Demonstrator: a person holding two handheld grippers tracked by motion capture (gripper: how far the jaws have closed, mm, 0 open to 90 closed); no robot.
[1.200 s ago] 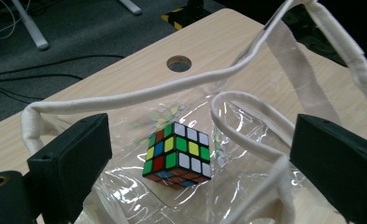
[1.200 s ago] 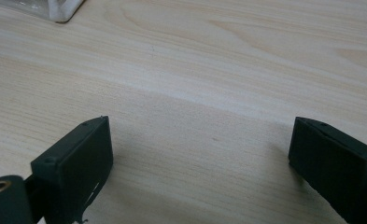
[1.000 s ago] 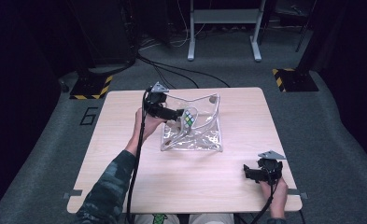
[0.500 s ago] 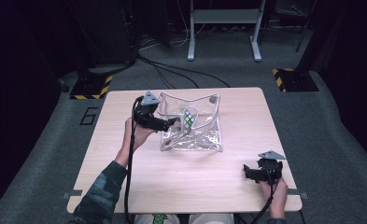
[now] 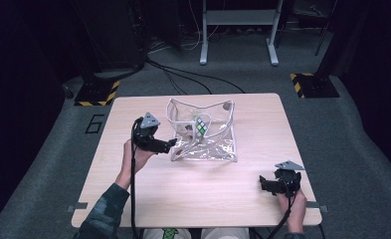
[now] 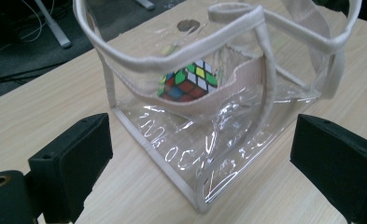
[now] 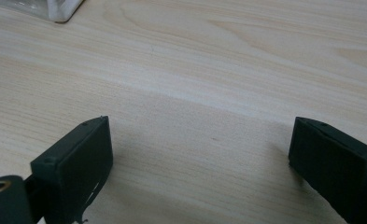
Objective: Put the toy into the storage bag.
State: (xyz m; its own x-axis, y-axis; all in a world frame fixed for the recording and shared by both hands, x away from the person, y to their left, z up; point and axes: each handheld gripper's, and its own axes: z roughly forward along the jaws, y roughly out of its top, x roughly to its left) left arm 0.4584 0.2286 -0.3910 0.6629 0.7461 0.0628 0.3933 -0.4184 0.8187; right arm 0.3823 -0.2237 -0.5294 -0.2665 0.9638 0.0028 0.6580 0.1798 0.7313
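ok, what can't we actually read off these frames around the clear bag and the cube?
- Cube lower half: left gripper view, hidden behind the bag's beige strap.
- Bag: right gripper view, cut off by the top edge, just a corner.
- Dark round spot on the bag's far wall: high view, too small to identify.

Large numeral "6" on the grey floor (image 5: 73, 149) left of the table (image 5: 193, 199), no other readable text
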